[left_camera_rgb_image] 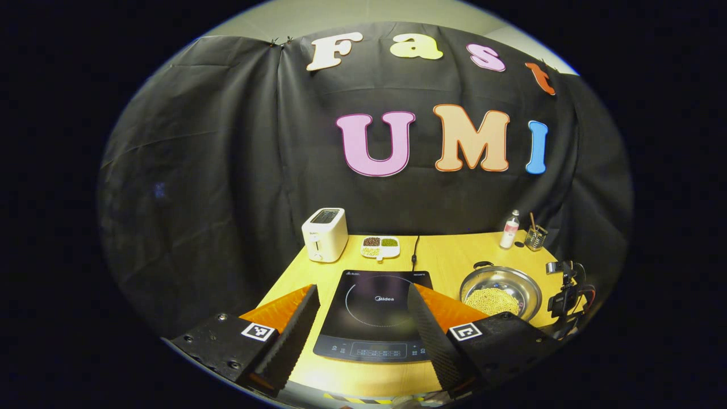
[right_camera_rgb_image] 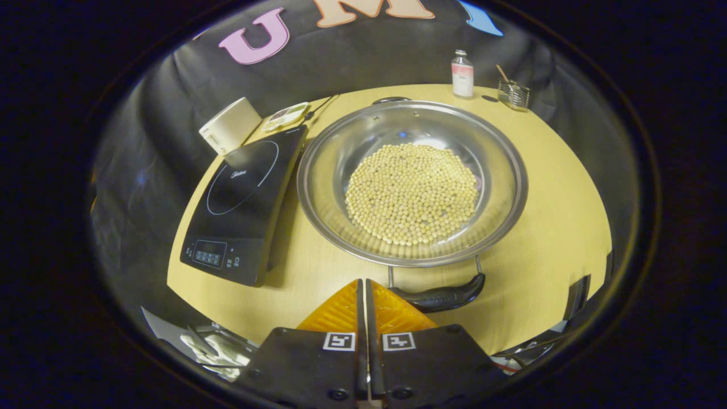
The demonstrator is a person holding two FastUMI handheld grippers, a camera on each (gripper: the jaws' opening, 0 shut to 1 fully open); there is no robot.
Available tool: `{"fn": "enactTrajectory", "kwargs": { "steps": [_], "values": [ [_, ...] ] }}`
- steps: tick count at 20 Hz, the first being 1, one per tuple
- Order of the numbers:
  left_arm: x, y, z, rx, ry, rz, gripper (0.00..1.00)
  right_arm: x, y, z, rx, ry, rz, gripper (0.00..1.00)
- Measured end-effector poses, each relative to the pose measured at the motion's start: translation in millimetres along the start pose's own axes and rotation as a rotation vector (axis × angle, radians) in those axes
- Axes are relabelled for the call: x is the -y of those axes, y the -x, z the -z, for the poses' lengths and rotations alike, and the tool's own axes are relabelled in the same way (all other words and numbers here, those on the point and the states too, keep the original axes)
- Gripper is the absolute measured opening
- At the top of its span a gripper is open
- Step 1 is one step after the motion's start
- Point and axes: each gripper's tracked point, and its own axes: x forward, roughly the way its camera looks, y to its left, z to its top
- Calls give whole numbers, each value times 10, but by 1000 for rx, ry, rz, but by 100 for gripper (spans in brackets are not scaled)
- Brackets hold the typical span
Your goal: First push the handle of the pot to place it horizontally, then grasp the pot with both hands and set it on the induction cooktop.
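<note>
In the left gripper view the left tool (left_camera_rgb_image: 363,318) stands wide apart and empty above the near edge of the cooktop (left_camera_rgb_image: 377,315), which lies flat on the tabletop (left_camera_rgb_image: 448,255); the pot (left_camera_rgb_image: 501,291), with pale beans in its bowl, sits just to the cooktop's right, and beside it the right tool (left_camera_rgb_image: 568,295) shows as dark hardware whose fingers are too small to read. A toaster (left_camera_rgb_image: 325,234) and a small dish (left_camera_rgb_image: 380,247) stand at the far side. In the right gripper view the right tool (right_camera_rgb_image: 364,309) is pressed closed on nothing, its tip just beside the left end of the pot's near handle (right_camera_rgb_image: 440,296), which looks already close to level. The step in hand seems to be the push — best done low, sideways and gently so the beans (right_camera_rgb_image: 412,193) don't slosh and the pot doesn't slide into the cooktop. Whether the tip touches the handle I cannot tell; the far handle (right_camera_rgb_image: 392,100) is mostly hidden behind the rim.
</note>
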Motion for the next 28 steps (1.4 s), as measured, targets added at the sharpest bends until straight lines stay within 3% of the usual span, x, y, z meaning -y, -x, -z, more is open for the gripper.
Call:
{"fn": "enactTrajectory", "kwargs": {
  "steps": [16, 19, 20, 22, 28],
  "values": [
    [623, -332, -60, -30, 26, 25, 96, 1227, 41, -337, -15, -18, 136, 4],
    [680, -366, -16, -45, 26, 17, 96, 1371, 9, -450, -14, -19, 145, 0],
    [694, -376, -15, -50, 29, 13, 96, 1413, -8, -473, -16, -19, 149, 4],
    [726, -406, 9, -62, 39, 6, 96, 1485, -24, -528, -16, -21, 150, 0],
    [775, -458, 106, -95, 48, -32, 96, 1629, -99, -647, -16, -34, 140, 4]
  ]
}}
